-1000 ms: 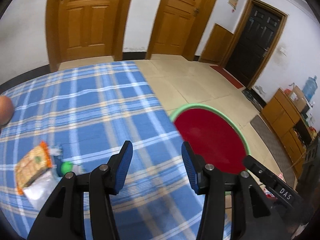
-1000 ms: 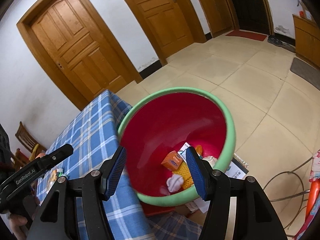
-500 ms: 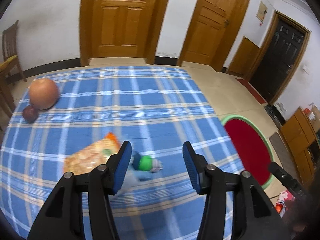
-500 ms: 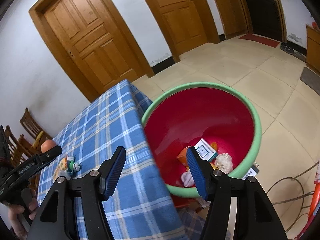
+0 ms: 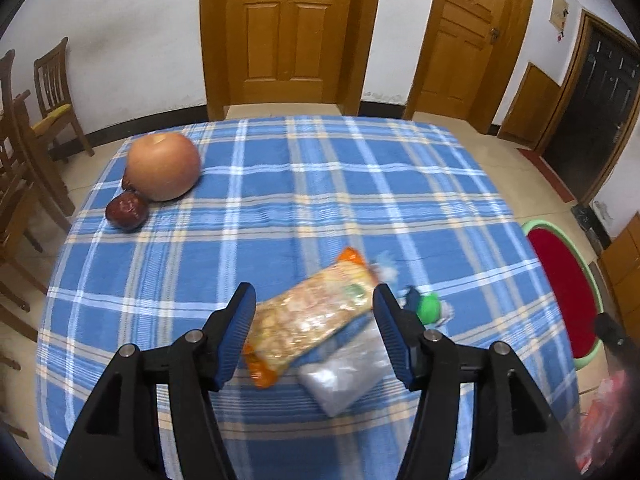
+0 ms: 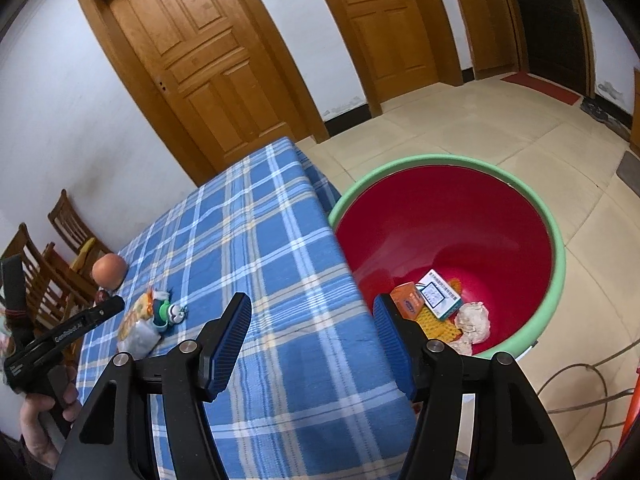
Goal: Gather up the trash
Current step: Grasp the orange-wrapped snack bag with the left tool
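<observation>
Reaching with left gripper (image 5: 314,312), fingers opening, nothing pinched, over snack packet (image 5: 310,318) lying on tabletop (image 5: 320,184). Right gripper (image 6: 311,320) idling, fingers apart, empty, near bin (image 6: 558,248). Next, probably: lowering, clamping packet.

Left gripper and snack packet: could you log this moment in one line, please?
left gripper: opening, empty | snack packet: on table, beneath | right gripper: open, empty

1. The left wrist view looks steeply down over its tool (image 5: 314,330) at the desk (image 5: 280,208), close above it.
2. The right wrist view sits at the desk's corner, facing the tub (image 6: 552,240).
3. Both views share the desk, tub and doors.
</observation>
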Demonstrator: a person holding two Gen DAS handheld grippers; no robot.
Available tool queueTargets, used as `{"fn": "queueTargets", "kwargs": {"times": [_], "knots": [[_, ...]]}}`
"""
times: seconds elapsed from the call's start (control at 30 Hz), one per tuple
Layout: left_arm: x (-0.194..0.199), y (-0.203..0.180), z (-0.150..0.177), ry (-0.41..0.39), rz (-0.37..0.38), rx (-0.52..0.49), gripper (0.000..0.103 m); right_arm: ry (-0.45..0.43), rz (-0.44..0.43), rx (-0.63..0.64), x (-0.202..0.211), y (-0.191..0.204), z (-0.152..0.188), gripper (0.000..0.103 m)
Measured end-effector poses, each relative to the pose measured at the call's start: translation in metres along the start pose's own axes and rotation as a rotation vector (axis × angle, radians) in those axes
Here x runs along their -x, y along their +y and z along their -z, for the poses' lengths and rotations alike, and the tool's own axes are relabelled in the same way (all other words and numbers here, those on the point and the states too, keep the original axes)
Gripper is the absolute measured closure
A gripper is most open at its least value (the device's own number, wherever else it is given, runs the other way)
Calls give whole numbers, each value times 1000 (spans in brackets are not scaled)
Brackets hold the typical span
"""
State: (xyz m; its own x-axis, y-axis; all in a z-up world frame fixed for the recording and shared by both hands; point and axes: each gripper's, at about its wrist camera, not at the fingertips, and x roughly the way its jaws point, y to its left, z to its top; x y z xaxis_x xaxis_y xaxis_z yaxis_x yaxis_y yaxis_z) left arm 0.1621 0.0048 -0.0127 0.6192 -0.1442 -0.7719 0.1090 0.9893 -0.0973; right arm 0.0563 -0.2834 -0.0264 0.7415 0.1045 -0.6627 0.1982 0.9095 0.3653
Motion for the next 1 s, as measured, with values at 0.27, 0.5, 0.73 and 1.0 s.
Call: {"fn": "queueTargets", "kwargs": {"times": [0.27, 0.5, 0.73, 1.0], "knots": [[-20, 18, 6, 63, -5, 6, 39, 17, -3, 25, -6, 13, 3, 38], [-25, 16, 6, 75, 52, -20, 34, 35, -9, 41, -12, 21, 5, 38], [-39, 2, 4, 97, 62, -73, 33, 53, -12, 52, -18, 27, 7, 38], [-42, 4, 5, 62, 52, -65, 59, 72, -16, 60, -23, 31, 11, 38]]}}
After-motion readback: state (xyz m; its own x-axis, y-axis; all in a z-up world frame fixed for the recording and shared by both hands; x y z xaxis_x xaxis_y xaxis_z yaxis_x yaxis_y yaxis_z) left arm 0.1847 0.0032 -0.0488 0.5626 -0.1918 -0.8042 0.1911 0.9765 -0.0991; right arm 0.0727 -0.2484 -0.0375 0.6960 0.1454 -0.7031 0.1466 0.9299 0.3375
